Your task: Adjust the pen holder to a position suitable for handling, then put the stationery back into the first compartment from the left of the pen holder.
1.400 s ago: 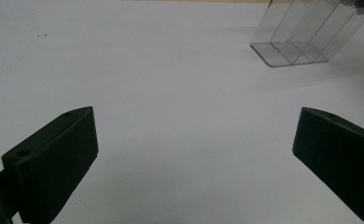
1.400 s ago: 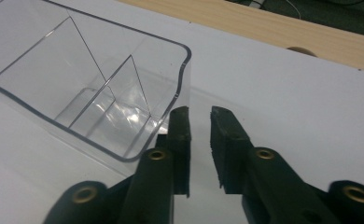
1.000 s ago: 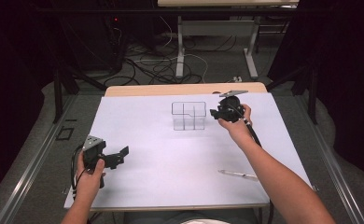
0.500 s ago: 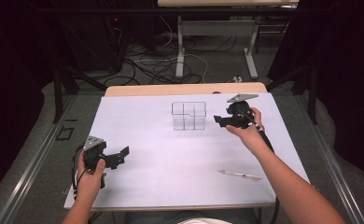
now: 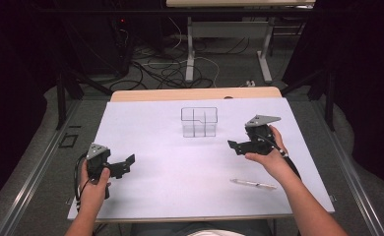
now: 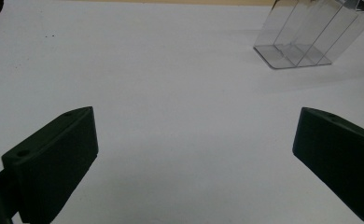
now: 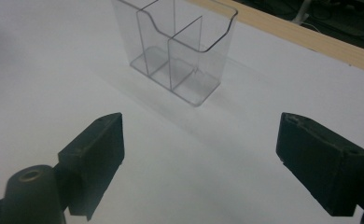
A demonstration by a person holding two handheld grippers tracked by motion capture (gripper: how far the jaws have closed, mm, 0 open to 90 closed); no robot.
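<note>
Right hand-held gripper point(image 5: 234, 145), jaws just opened wide and empty, near clear organizer point(image 5: 199, 122); left hand-held gripper point(image 5: 127, 163) open over counter point(image 5: 145, 123); pen point(image 5: 253, 184) untouched.

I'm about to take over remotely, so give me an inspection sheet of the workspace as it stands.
Surface: white sheet over a wooden table, flat.
Job's things: clear divided organizer upright mid-table, compartments look empty; pen lying near the front right.
Clutter: nothing seen.
Grippers: left gripper jaws open, holding nothing, at front left; right gripper jaws have just been opening, nothing between them, to the right of the organizer.
Cables: one trails from each gripper; loose cables on the floor beyond the table.
Surroundings: dark room, another table's legs behind.
</note>
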